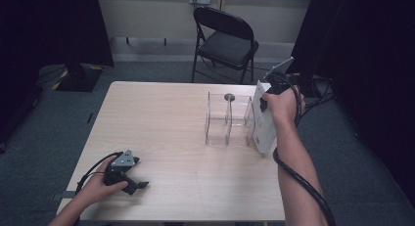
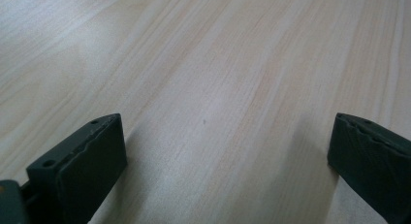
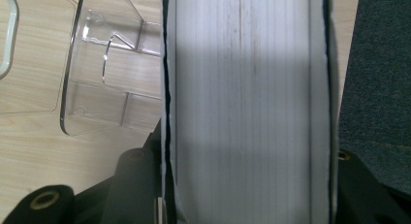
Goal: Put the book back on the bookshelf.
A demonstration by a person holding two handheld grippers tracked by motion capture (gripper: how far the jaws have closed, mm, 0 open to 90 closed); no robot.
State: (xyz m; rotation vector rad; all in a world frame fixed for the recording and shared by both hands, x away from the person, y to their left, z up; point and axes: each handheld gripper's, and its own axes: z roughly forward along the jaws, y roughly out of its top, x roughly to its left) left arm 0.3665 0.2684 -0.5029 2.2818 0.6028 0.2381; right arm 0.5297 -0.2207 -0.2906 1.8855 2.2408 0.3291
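One clear acrylic rack (image 1: 229, 119) sits on the table (image 1: 166, 123), its compartments bare. Right gripper (image 1: 270, 93) clamps one white book (image 1: 263, 119), upright at the rack's right end — the right gripper view shows its page edges (image 3: 247, 103) between the jaws. Left gripper (image 1: 128, 179) rests wide, holding nothing.

One wooden counter (image 1: 161, 118) carries one clear acrylic rack (image 1: 229, 119) and one white book (image 1: 263, 123). Two tongs are in use, a left one (image 1: 137, 183) and a right one (image 3: 247, 204). One black folding chair (image 1: 226, 39) stands behind.
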